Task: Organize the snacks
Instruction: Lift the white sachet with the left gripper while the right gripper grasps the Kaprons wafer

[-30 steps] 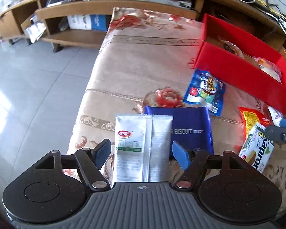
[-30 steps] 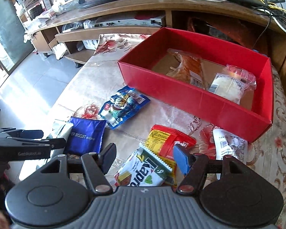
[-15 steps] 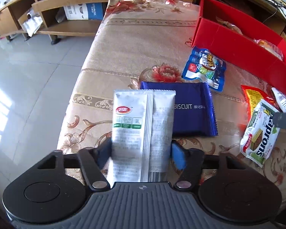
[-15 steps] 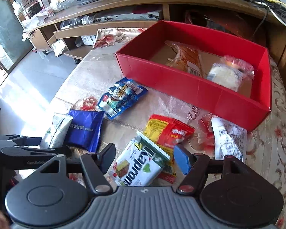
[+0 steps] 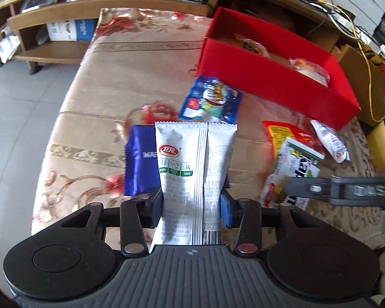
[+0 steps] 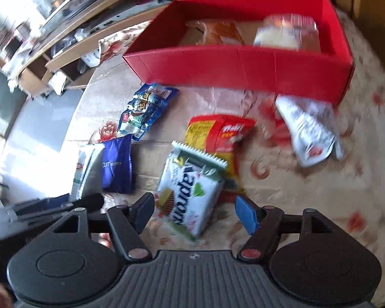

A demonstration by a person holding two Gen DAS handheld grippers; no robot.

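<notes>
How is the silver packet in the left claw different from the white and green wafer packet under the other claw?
The silver packet is plain metallic with a small red logo; the wafer packet is white and green with big lettering. The silver packet is pinched by the left gripper, whose jaws have just been closing; the wafer packet lies loose on the tablecloth between the right gripper's open jaws. Both are sealed snacks outside the red box.

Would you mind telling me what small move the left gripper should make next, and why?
Probably lift the silver packet clear and carry it toward the red box. The left gripper has just been closing and its pads now press the packet's sides, while the box already holds snacks with room left.
</notes>
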